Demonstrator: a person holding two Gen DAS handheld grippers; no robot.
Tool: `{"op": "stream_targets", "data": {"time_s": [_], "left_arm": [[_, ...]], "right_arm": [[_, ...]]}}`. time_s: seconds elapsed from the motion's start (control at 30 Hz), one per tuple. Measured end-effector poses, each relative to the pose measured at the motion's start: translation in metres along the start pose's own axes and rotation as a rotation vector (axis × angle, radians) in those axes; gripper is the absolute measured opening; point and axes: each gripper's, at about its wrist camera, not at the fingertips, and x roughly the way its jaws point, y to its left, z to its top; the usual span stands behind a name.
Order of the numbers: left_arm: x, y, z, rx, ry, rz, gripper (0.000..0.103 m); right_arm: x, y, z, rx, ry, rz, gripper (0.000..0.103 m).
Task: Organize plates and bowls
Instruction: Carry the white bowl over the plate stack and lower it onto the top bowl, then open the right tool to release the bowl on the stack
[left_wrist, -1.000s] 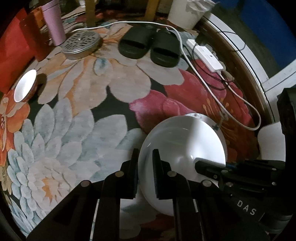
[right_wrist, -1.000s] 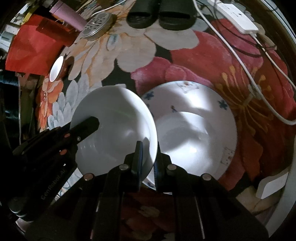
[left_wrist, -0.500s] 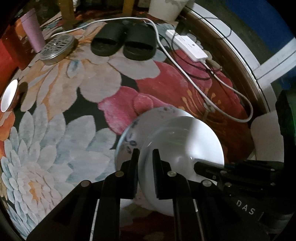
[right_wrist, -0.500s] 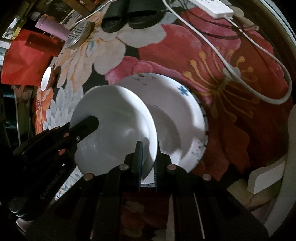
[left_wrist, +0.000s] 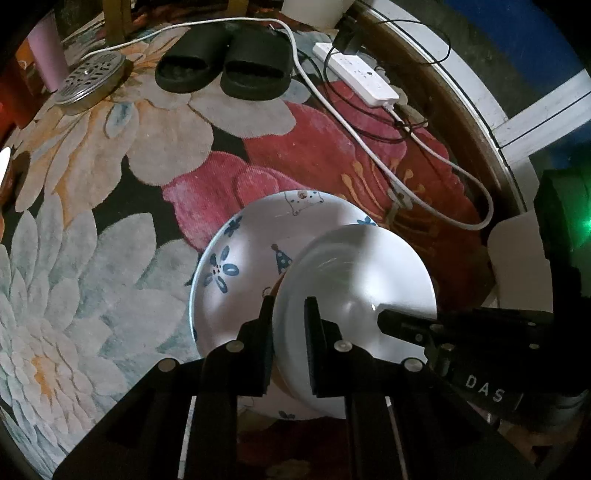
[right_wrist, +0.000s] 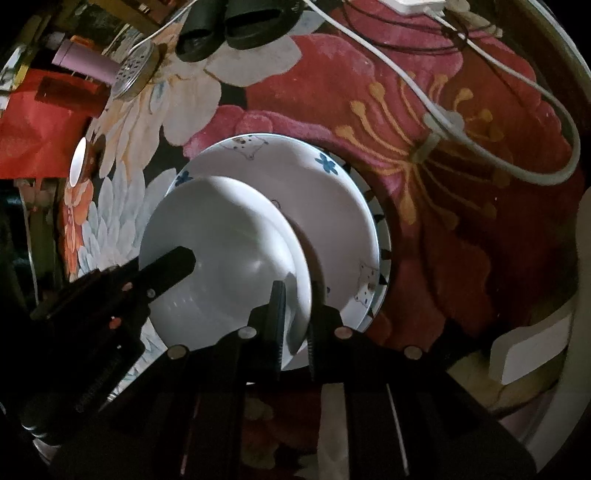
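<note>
A plain white bowl (left_wrist: 354, 280) (right_wrist: 225, 240) is held by both grippers over a larger white bowl with blue flowers and cartoon prints (left_wrist: 243, 266) (right_wrist: 332, 206), which sits on the flowered carpet. My left gripper (left_wrist: 289, 325) is shut on the plain bowl's left rim. My right gripper (right_wrist: 296, 314) is shut on its right rim; its finger (left_wrist: 406, 325) reaches into the bowl in the left view. A dark-patterned plate edge (right_wrist: 384, 236) shows under the printed bowl. A small bowl (right_wrist: 77, 166) stands on the carpet far left.
Black slippers (left_wrist: 225, 66) (right_wrist: 229, 26), a metal round lid (left_wrist: 90, 79) (right_wrist: 135, 72), a pink cup (left_wrist: 48, 59) and a white power strip (left_wrist: 358, 79) with cables (right_wrist: 517, 162) lie at the carpet's far side. A white block (right_wrist: 528, 350) is at the right.
Both grippers carried the plain bowl rightward over the printed bowl and lowered it; more of the printed bowl's left side now shows in the left wrist view.
</note>
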Motion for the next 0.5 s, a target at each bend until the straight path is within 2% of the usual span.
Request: {"op": "stream_targets", "data": {"time_s": [0.23, 0.37, 0.5], "left_arm": [[0.0016, 0.0005, -0.0005, 0.01, 0.031, -0.019, 0.012], [0.0024, 0.0011, -0.0042, 0.007, 0.041, -0.027, 0.012], [0.0036, 0.0012, -0.0038, 0.013, 0.057, -0.054, 0.024]], "right_arm": [[0.0064, -0.0017, -0.0016, 0.022, 0.05, 0.01, 0.013], [0.0052, -0.0031, -0.0049, 0.025, 0.051, 0.018, 0.013], [0.0066, -0.0031, -0.004, 0.037, 0.064, 0.026, 0.014]]}}
